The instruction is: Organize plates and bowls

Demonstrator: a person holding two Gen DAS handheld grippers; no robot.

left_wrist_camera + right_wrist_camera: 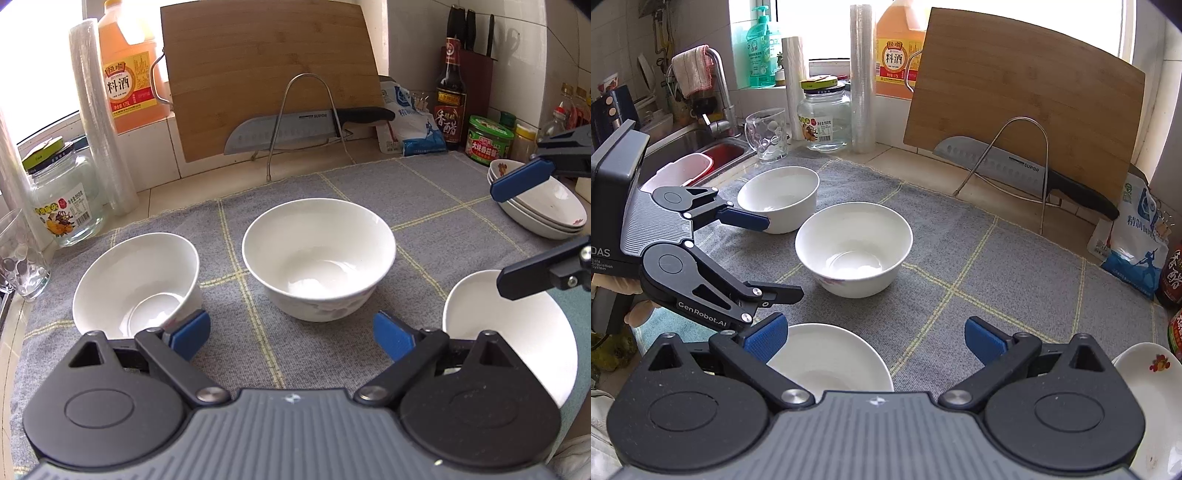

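Three white bowls stand on the grey checked cloth (424, 206): a left bowl (136, 284), a middle bowl (317, 258) and a right bowl (517, 343). In the right wrist view they are the far bowl (779, 197), the middle bowl (853, 251) and the near bowl (831, 358). My left gripper (291, 339) is open, in front of the middle bowl, its left pad close to the left bowl's rim. It shows from the side as well, the left gripper (783, 258). My right gripper (875, 339) is open above the near bowl's right side, also seen as the right gripper (496, 238).
A stack of white plates (546, 210) sits at the cloth's right edge, the same plates (1148, 369). Behind stand a cutting board (273, 74), a knife (295, 129) on a wire rack, bottles, a glass jar (62, 199), a glass mug (766, 134) and a sink (701, 147).
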